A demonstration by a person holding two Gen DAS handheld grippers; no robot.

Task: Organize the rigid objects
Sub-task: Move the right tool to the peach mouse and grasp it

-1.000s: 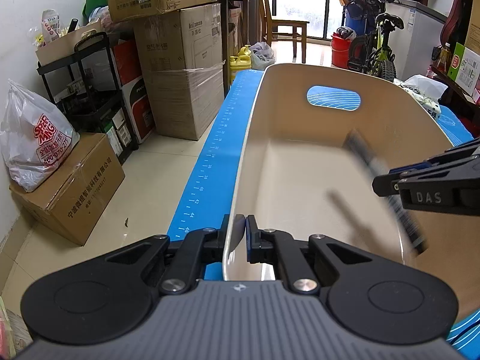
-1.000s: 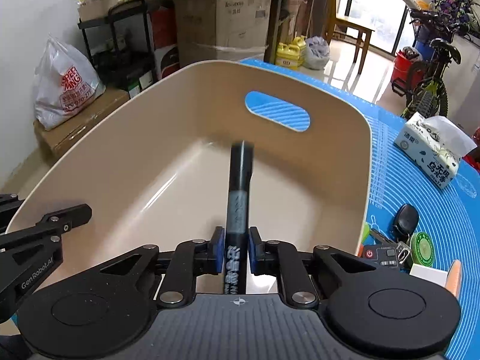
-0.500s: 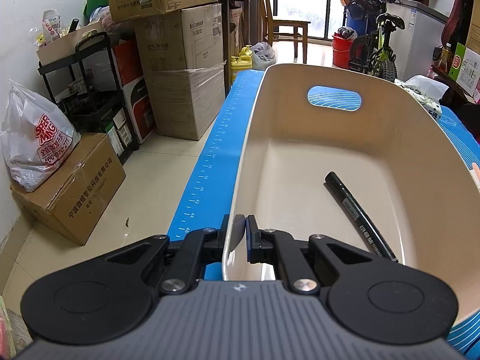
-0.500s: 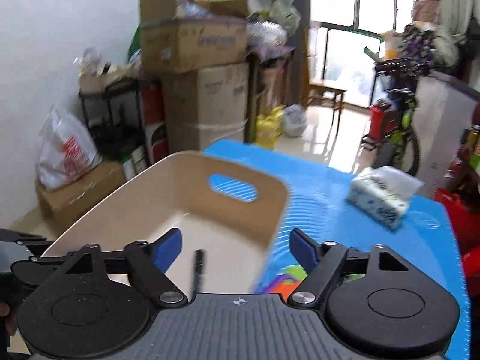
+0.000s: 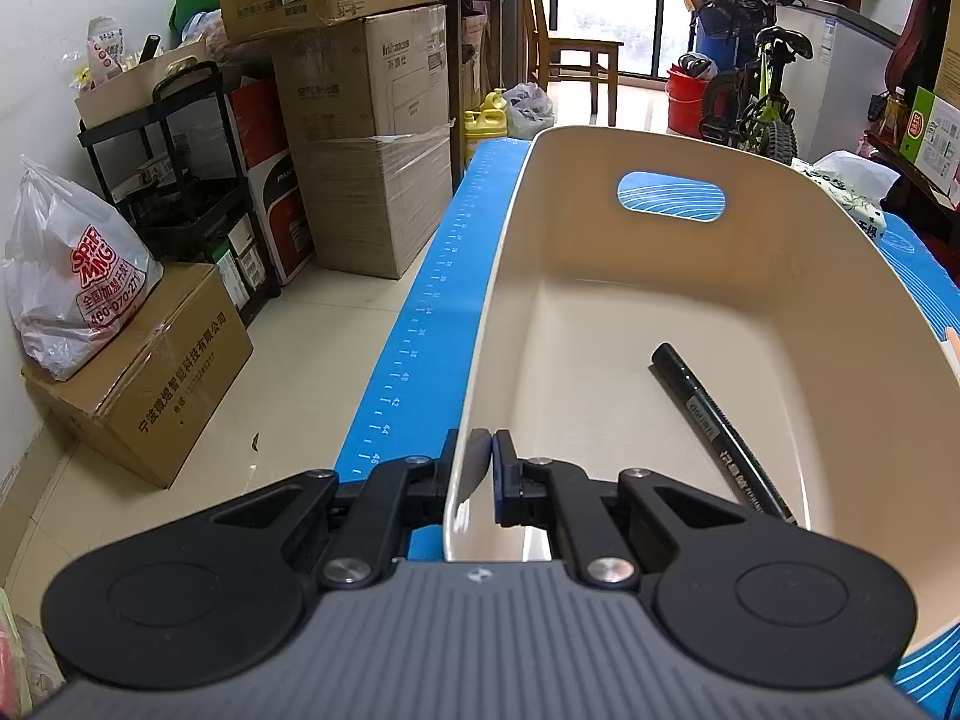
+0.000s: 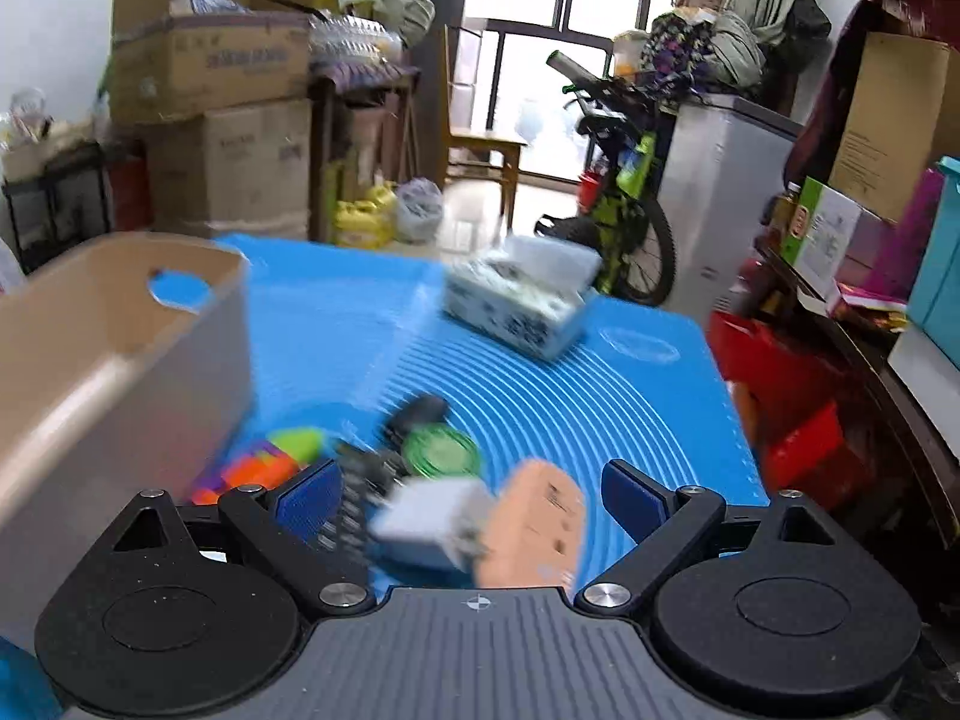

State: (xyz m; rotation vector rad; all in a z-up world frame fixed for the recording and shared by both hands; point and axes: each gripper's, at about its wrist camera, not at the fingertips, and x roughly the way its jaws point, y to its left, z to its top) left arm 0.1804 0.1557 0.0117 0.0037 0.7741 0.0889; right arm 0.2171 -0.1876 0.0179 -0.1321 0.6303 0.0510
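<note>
Left gripper [image 5: 485, 468] is clamped on the near rim of the beige bin [image 5: 780, 228]; the black marker [image 5: 720, 429] lies inside at about 4 o'clock, its near end cut off behind the gripper. Right gripper [image 6: 474, 495] has its jaws opening wide, gripping nothing, above a blurry clutter on the blue bench [image 6: 540, 372]: a white box [image 6: 429, 519], a tan block [image 6: 534, 522], a green disc [image 6: 441, 450]. Everything else there is too smeared to name.

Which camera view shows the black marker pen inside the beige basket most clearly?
The left wrist view. There the black marker pen lies sharp and nearly whole on the floor of the beige basket, only its near end cut off by the basket's wall. The right wrist view is blurred and shows only the basket's outside, so the pen is hidden.
</note>
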